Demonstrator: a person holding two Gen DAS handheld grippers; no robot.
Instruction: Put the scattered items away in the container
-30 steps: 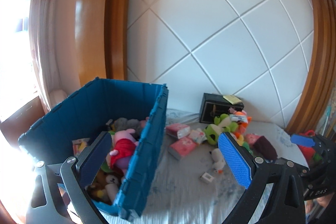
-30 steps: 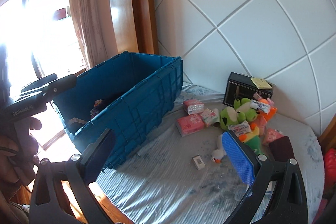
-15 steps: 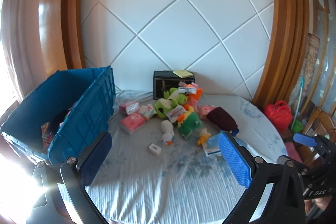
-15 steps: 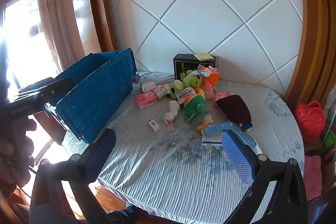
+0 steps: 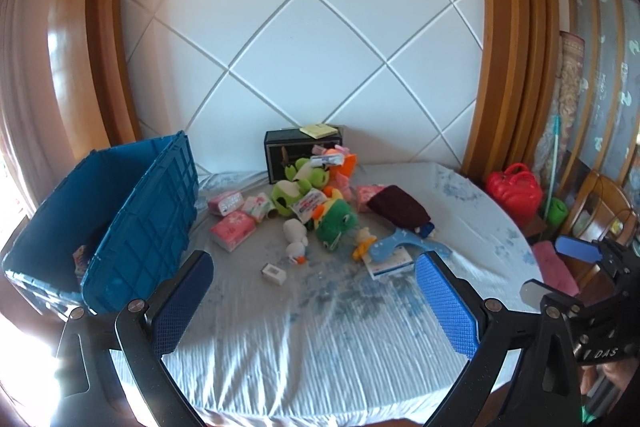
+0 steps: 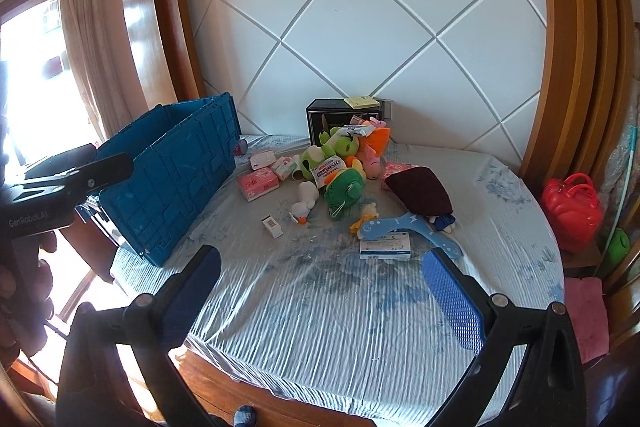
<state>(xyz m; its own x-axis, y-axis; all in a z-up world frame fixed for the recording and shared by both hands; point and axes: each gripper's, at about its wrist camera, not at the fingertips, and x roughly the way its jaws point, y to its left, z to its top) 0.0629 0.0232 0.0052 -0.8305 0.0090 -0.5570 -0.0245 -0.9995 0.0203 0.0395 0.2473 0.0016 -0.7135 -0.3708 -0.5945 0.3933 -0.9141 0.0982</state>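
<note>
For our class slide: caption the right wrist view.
Open right gripper faces scattered toys beside the blue crate.

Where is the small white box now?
In both views, the small white box lies alone on the table, right of the blue crate and just before the white plush.

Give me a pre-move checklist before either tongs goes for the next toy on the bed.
1. Left tongs open and empty: ok.
2. Right tongs open and empty: ok.
3. Open-topped blue plastic crate within reach at the bed's left edge: ok.
4. Room left inside the crate: cannot tell, its inside is mostly hidden from both views.
5. Nearest targets free of the pile: ok, the small white cardboard box and the white plush duck lie apart on the sheet.
6. Green plush frog clear to lift alone: not ok, other toys and a packet touch it.
</note>
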